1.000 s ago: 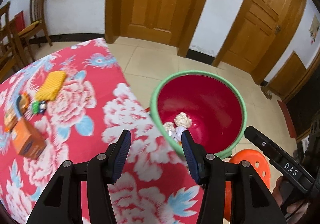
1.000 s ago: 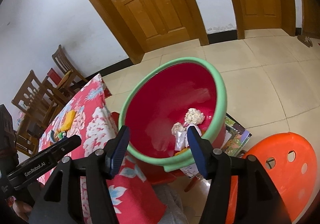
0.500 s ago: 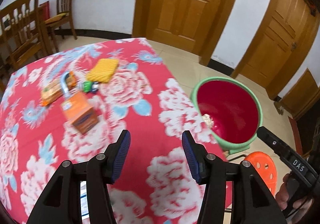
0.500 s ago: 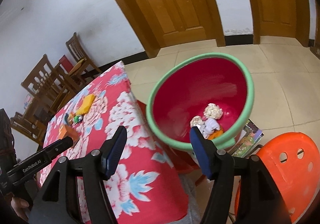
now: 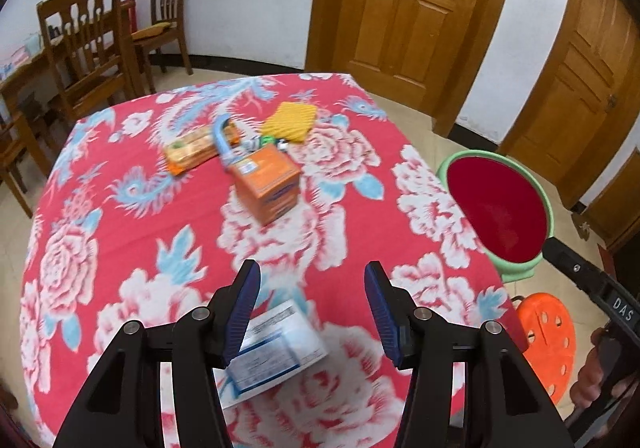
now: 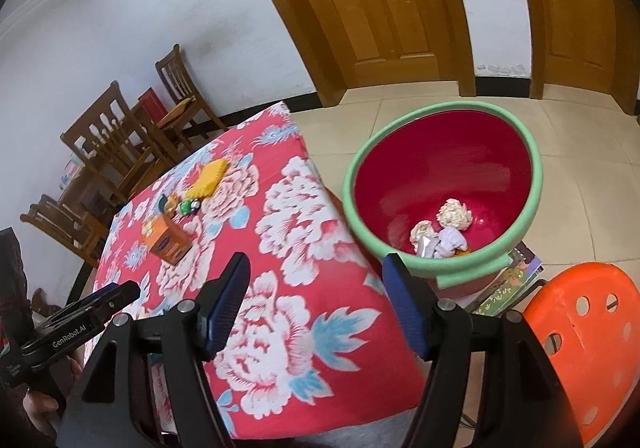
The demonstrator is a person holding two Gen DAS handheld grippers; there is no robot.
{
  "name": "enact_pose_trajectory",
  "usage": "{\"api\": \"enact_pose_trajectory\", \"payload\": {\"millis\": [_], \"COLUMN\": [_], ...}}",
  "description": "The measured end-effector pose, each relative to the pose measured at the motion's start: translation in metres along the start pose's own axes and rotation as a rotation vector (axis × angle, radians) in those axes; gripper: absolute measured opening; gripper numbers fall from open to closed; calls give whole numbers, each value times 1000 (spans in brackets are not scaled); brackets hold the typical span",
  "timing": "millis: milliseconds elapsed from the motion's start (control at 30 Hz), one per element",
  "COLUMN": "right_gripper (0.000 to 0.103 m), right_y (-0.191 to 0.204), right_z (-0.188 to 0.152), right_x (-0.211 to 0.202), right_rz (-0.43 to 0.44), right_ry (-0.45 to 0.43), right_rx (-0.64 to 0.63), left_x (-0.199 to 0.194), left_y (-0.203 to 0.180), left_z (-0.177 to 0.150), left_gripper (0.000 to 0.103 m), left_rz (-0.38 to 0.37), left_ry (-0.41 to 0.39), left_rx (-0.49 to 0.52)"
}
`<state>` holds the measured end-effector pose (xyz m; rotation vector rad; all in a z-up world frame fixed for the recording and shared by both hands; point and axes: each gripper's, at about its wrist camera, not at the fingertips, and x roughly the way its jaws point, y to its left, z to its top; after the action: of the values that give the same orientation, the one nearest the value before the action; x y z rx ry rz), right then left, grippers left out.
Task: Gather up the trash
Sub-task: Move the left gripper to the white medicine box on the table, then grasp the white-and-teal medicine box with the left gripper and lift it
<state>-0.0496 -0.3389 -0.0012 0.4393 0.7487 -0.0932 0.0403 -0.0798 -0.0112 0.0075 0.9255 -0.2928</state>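
Observation:
My left gripper (image 5: pixel 312 284) is open and empty above the near part of the red flowered table (image 5: pixel 120 248). A white and blue packet (image 5: pixel 280 352) lies just below its fingers. Farther off lie an orange carton (image 5: pixel 266 180), an orange snack wrapper (image 5: pixel 192 150), a blue strip (image 5: pixel 222 138) and a yellow pad (image 5: pixel 290 120). My right gripper (image 6: pixel 316 288) is open and empty over the table's right edge. The red bin with a green rim (image 6: pixel 444 188) stands to the right of the table and holds crumpled paper (image 6: pixel 454 214). The bin also shows in the left wrist view (image 5: pixel 496 208).
An orange plastic stool (image 6: pixel 580 336) stands by the bin, with a book (image 6: pixel 512 280) under the bin. Wooden chairs (image 5: pixel 92 48) stand at the far left by the wall. Wooden doors (image 5: pixel 404 8) are behind the table. The floor is tiled.
My left gripper has swung left and back from the bin to over the table, and the white packet has come into view. My right gripper has also drawn back from the bin.

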Motion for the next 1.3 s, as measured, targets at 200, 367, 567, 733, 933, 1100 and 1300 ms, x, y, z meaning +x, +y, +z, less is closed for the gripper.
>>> {"api": "enact_pose_trajectory", "payload": {"millis": [200,367,567,733,933,1100,1300], "right_gripper": [70,70,70,70,70,70,70], "right_y": [14,20,29,32,32,33,34], "right_z": [-9,-15,-19,-20,-21,-22,-22], "right_x": [-1,0,0,4,9,13,17], "right_rz": [13,23,32,31,32,32,30], "right_ry": [17,30,39,50,64,76,88], "right_rx": [-21,-39,-64,-69,-69,-71,-72], "left_x": [-8,-4,8,16,29,37,48], "left_y": [19,29,33,28,24,27,32], "left_z": [-15,-27,-43,-50,-53,-45,-31], "left_gripper": [69,71,71,74,78,78,78], "left_rz": [39,65,79,86,136,148,148], "left_ry": [-3,31,92,124,147,139,120], "left_rx": [-4,26,68,124,187,187,191]}}
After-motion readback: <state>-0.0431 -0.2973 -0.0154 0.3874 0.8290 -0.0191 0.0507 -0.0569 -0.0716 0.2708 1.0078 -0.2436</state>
